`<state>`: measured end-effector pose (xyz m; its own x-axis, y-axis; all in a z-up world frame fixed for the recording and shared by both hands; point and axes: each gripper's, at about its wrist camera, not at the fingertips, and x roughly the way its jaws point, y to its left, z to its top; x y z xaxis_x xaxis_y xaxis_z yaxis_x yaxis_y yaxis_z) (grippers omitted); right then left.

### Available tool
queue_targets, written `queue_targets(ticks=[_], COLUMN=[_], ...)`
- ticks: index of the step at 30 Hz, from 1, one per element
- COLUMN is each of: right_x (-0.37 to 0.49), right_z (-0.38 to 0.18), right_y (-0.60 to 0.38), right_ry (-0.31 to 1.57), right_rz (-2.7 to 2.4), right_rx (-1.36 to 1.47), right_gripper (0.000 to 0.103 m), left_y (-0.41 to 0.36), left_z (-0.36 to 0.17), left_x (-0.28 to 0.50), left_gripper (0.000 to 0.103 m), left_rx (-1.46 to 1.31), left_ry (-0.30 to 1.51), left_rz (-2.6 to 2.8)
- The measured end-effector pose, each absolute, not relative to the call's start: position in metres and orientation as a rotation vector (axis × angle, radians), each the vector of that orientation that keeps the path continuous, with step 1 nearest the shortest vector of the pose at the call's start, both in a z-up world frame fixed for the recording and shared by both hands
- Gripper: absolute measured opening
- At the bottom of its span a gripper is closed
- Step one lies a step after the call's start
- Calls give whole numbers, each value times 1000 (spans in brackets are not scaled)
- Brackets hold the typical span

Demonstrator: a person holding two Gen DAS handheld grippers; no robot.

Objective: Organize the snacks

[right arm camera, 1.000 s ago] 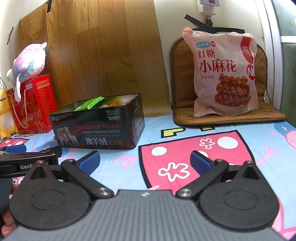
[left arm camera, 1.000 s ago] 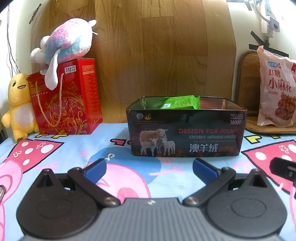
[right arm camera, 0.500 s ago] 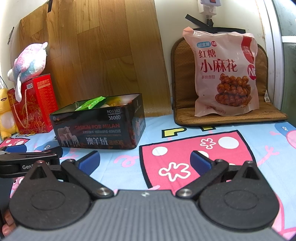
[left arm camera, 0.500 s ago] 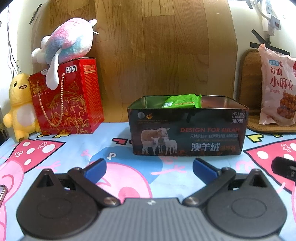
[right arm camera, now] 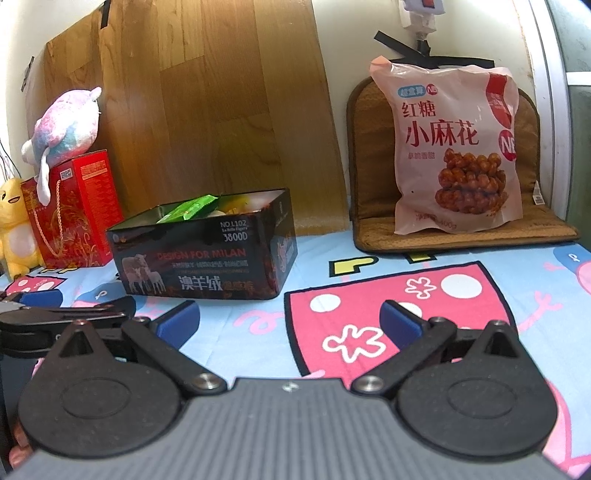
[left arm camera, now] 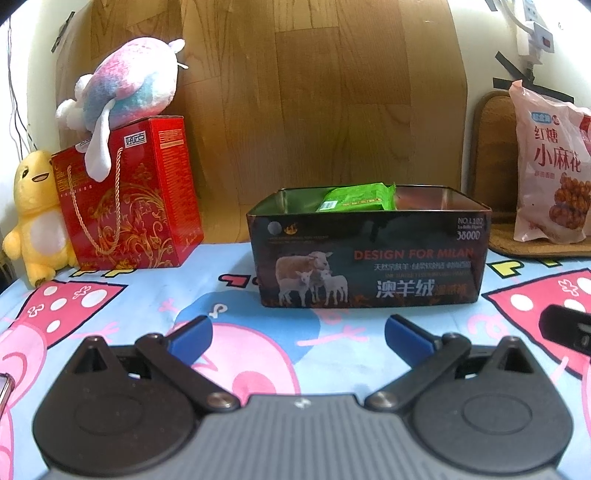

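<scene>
Cartoon-print bench (left arm camera: 155, 306) out front, wood panel (left arm camera: 314, 92) behind. Dark tin (left arm camera: 369, 258) mid-bench, green snack packet (left arm camera: 354, 199) poking above its rim. Pink snack bag (right arm camera: 454, 147) propped upright on brown cushion (right arm camera: 369, 147), well right of tin. Left tool (left arm camera: 297, 334) spread wide, empty; right tool (right arm camera: 288, 323) likewise wide, empty.

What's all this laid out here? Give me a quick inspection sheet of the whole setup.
Surface: cartoon-print cloth, blue and pink.
Job's things: open dark tin holding a green packet; pink snack bag upright on a brown mat.
Clutter: red gift box with a pastel plush on top; yellow plush beside it.
Grippers: left gripper and right gripper both open, empty.
Cables: white power strip on the wall.
Surroundings: wood-grain panel behind.
</scene>
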<state>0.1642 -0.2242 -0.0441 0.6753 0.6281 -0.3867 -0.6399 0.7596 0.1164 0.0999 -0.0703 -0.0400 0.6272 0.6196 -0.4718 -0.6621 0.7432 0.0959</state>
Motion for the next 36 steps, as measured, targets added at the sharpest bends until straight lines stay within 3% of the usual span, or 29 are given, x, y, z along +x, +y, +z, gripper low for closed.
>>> queue_targets(ticks=[36], right_x=[151], right_z=[-38], right_y=[-227], right_ry=[357], right_rz=[810], right_rx=[-34], right_gripper=[103], left_y=[-72], left_z=[-36], left_x=[77], left_gripper=[103], left_rx=[-80], left_ry=[604], left_rz=[904])
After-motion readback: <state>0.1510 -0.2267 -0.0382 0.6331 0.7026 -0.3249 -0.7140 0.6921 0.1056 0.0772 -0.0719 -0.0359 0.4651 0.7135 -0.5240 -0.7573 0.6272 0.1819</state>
